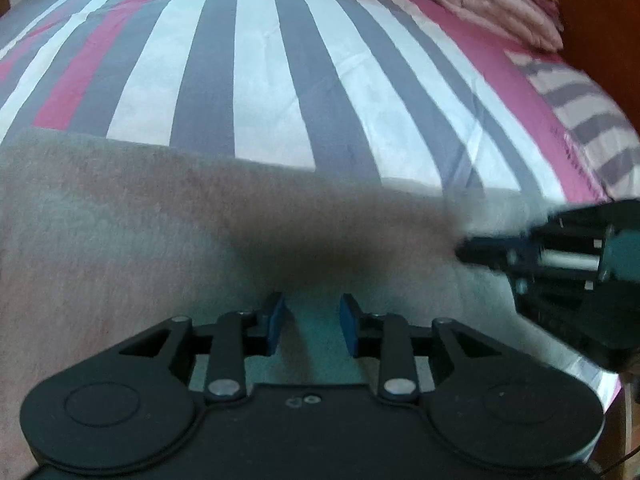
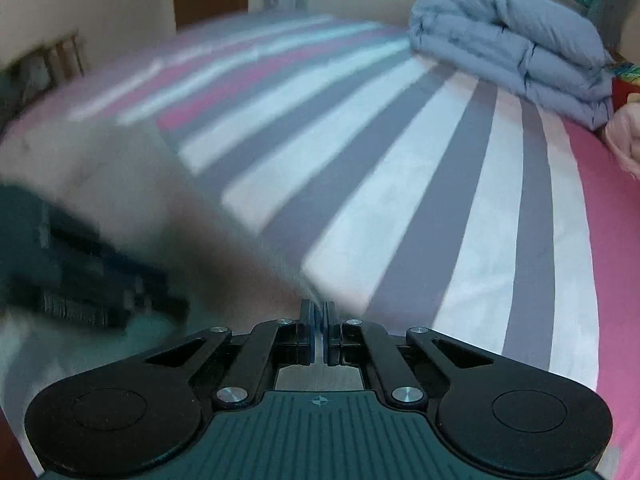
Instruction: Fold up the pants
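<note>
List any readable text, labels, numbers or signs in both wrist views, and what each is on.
No readable words or numbers in either view.
Embossed marks on the black left gripper body: too small and blurred to read.
Small crosshair symbol on the ribbed teal right gripper body: a sign, no text.
Striped bedsheet, beige fleece pants: no print visible.

Striped bedsheet bare across frame centre: free passage. Folded grey-blue duvet blocks upper right of right wrist view; pink folded bedding beside it. Right gripper, blurred, possibly close over beige pants.
</note>
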`<control>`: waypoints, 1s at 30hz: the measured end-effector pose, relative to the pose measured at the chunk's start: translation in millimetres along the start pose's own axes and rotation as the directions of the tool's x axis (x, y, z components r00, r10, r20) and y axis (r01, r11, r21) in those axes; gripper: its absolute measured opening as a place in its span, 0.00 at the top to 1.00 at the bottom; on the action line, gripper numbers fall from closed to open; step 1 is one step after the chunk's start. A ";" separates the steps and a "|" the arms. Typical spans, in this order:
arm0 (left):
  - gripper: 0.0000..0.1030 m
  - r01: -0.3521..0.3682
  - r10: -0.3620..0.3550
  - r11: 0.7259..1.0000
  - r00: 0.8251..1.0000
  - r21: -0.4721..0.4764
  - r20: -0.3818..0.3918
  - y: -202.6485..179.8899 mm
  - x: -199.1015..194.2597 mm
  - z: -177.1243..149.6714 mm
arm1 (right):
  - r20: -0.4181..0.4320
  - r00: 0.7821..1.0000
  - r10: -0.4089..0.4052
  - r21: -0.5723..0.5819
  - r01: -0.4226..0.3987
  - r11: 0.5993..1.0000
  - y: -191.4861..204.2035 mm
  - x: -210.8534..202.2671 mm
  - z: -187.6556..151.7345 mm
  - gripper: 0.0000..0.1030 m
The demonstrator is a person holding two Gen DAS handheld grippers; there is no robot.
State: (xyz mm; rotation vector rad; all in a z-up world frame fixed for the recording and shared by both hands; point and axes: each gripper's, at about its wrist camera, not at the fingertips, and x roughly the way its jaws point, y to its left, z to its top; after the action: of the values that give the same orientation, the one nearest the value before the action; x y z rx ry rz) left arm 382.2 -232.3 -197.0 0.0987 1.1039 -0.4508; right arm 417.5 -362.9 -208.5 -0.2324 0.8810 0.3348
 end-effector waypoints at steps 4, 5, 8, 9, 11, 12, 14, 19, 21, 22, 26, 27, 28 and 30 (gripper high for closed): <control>0.79 -0.020 0.020 1.000 1.000 0.021 -0.006 -2.0 -7.2 -5.2 | -0.039 0.996 -0.076 0.050 0.078 0.996 -12.3 -10.8 -36.2 0.99; 0.79 -0.015 0.015 1.000 1.000 0.003 -0.007 -0.9 -9.5 -5.4 | -0.025 0.990 -0.138 0.112 0.140 0.984 -22.9 -19.3 -36.3 0.99; 0.79 -0.010 0.010 1.000 1.000 -0.013 -0.006 -1.3 -16.9 -11.5 | 0.022 0.990 -0.140 0.290 0.128 0.949 -50.8 -49.7 -38.3 0.99; 0.79 -0.006 0.006 1.000 1.000 0.002 -0.008 -2.3 -17.7 -14.8 | 0.017 0.991 -0.135 0.300 0.124 0.946 -52.3 -57.1 -42.1 0.99; 0.79 -0.021 0.021 1.000 1.000 0.019 -0.007 -2.0 -17.8 -22.9 | -0.019 0.991 -0.129 0.298 0.129 0.946 -49.0 -60.9 -55.1 0.99; 0.79 -0.021 0.021 0.999 1.000 0.024 -0.005 -1.9 -18.4 -25.6 | -0.049 0.992 -0.120 0.298 0.129 0.946 -47.7 -60.8 -61.7 0.99; 0.79 -0.028 0.028 0.999 1.000 0.044 -0.003 -1.9 -22.8 -30.1 | -0.091 0.988 -0.126 0.313 0.148 0.938 -43.9 -62.2 -89.6 0.99; 0.77 -0.037 0.037 0.999 0.999 -0.006 0.028 11.5 -45.9 -36.5 | -0.060 0.988 -0.143 0.519 0.153 0.841 -62.3 -108.5 -131.7 0.99; 0.77 -0.062 0.063 0.997 0.997 -0.037 0.044 19.7 -51.9 -38.1 | -0.049 0.993 -0.107 0.651 0.113 0.751 -74.8 -126.9 -150.6 0.99; 0.77 -0.057 0.060 0.997 0.997 -0.053 0.046 24.8 -53.9 -39.7 | -0.054 0.994 -0.096 0.701 0.106 0.705 -79.8 -133.7 -158.8 0.97; 0.77 -0.072 0.077 0.993 0.996 -0.092 0.044 41.4 -57.7 -47.8 | -0.054 0.993 -0.102 0.808 0.104 0.580 -93.7 -147.4 -186.5 0.64; 0.77 -0.075 0.080 0.992 0.996 -0.103 0.043 45.9 -58.4 -50.1 | -0.043 0.993 -0.107 0.827 0.095 0.554 -98.9 -150.9 -187.9 0.64; 0.77 -0.077 0.082 0.991 0.996 -0.111 0.044 50.2 -59.4 -52.2 | -0.021 0.993 -0.114 0.854 0.077 0.515 -102.0 -153.0 -192.3 0.64; 0.77 -0.081 0.088 0.989 0.995 -0.126 0.048 57.9 -62.0 -56.5 | 0.015 0.989 -0.147 0.899 0.051 0.435 -112.2 -152.7 -198.3 0.64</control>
State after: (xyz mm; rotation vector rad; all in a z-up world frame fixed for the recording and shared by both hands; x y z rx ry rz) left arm 334.9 -144.2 -176.6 0.0238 1.0684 -0.3063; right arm 228.6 -561.7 -204.0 0.7527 0.8394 -0.2842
